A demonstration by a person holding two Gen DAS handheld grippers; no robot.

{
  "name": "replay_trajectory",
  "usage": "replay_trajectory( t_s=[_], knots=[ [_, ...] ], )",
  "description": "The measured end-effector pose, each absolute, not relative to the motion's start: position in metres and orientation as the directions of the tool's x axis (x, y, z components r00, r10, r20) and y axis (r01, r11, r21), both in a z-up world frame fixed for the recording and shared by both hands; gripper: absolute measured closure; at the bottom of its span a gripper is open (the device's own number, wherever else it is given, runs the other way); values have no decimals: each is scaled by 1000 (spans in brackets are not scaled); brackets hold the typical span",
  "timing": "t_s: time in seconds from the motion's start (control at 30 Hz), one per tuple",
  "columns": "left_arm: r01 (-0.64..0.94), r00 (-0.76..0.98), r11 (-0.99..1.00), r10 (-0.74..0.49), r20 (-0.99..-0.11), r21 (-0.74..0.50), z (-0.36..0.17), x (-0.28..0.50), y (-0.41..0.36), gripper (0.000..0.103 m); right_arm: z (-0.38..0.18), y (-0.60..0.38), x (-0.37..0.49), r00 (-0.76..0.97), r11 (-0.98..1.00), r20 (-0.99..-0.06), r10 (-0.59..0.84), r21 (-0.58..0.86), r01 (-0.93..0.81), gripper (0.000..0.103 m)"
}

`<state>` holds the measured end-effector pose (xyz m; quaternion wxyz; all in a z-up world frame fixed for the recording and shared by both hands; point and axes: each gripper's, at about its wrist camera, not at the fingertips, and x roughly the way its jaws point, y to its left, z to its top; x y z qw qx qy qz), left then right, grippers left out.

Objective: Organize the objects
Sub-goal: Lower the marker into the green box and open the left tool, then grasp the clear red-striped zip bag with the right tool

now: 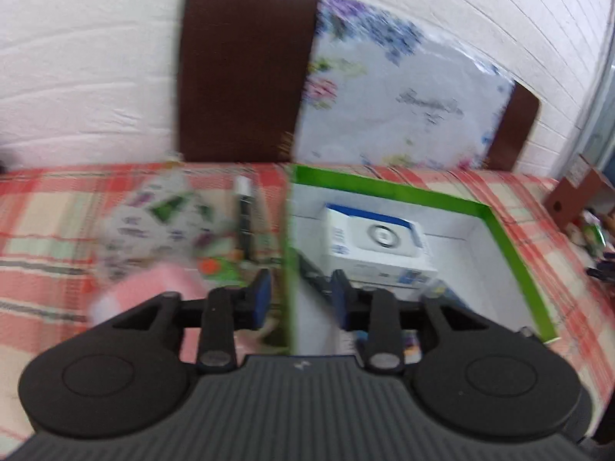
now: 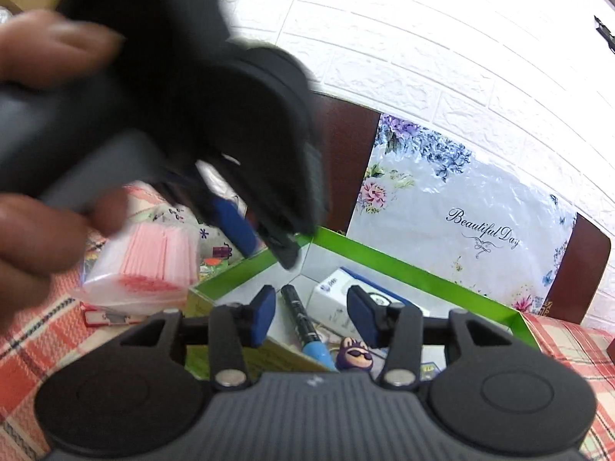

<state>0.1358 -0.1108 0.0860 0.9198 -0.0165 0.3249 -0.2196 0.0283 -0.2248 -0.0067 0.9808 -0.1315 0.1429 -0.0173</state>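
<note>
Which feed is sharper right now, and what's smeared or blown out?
Left wrist view: motion blur throughout; the white box in the green-rimmed tray is readable only as a shape. Right wrist view: sharper on the floral "Beautiful Day" bag, though the left hand-held gripper smears across it, and the upper wall is overexposed.

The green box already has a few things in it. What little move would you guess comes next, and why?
Probably the left gripper swings left toward the pink packet on the checked cloth. Its jaws stand open and hold nothing, and the packet lies outside the green box, close beside its wall, while the white carton and the marker are already inside. The right gripper is open too, over the box.
</note>
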Motion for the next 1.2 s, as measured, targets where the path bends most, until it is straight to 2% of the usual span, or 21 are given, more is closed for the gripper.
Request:
replay_trajectory(
  t_s=[0.1, 0.3, 0.4, 0.47, 0.53, 0.57, 0.63, 0.7, 0.77, 0.87, 0.9, 0.97, 1.03, 1.1, 1.2],
  knots=[
    [330, 743, 929, -365, -560, -169, 84, 126, -70, 58, -7, -218, 19, 963, 970, -264, -46, -244, -21, 59],
    [88, 772, 996, -85, -630, -27, 42, 125, 14, 58, -3, -183, 13, 955, 943, -273, 115, -271, -191, 58],
    [4, 757, 1000, -21, -653, -28, 21, 122, 50, 51, -6, -147, 25, 939, 906, -303, 161, -333, -262, 56],
    [-8, 769, 999, -17, -639, -36, 9, 118, 65, 49, -9, -132, 37, 929, 880, -330, 166, -376, -291, 47],
    [8, 804, 1000, -11, -595, -8, 1, 111, 70, 32, -17, -115, 51, 921, 842, -355, 160, -438, -316, 19],
    [8, 817, 1000, -14, -576, -12, -3, 108, 71, 30, -22, -109, 59, 918, 821, -366, 150, -471, -322, 16],
    [26, 826, 999, -45, -562, -41, -4, 109, 74, 21, -27, -100, 81, 909, 796, -401, 115, -510, -326, 17],
    [37, 828, 999, -52, -559, -38, -5, 113, 68, 18, -31, -98, 102, 881, 806, -464, 90, -486, -338, 15],
    [47, 831, 998, -68, -552, -52, -6, 112, 69, 16, -29, -102, 122, 862, 837, -500, 84, -434, -334, 8],
    [52, 836, 993, -101, -539, -105, -5, 108, 77, 15, -21, -123, 155, 749, 909, -640, 171, -192, -371, 9],
    [53, 838, 992, -107, -536, -115, -5, 107, 78, 14, -20, -130, 161, 730, 919, -657, 189, -144, -367, 11],
    [54, 839, 991, -111, -533, -121, -6, 107, 78, 14, -19, -131, 157, 731, 918, -659, 178, -155, -364, 17],
    [55, 840, 990, -114, -531, -126, -6, 107, 78, 14, -19, -127, 143, 753, 917, -638, 162, -184, -353, 28],
    [55, 840, 990, -118, -530, -133, -6, 107, 79, 13, -22, -118, 120, 785, 892, -599, 161, -253, -376, 32],
    [55, 838, 991, -112, -533, -122, -6, 107, 78, 13, -34, -100, 75, 799, 826, -567, 198, -342, -448, 31]
  ],
)
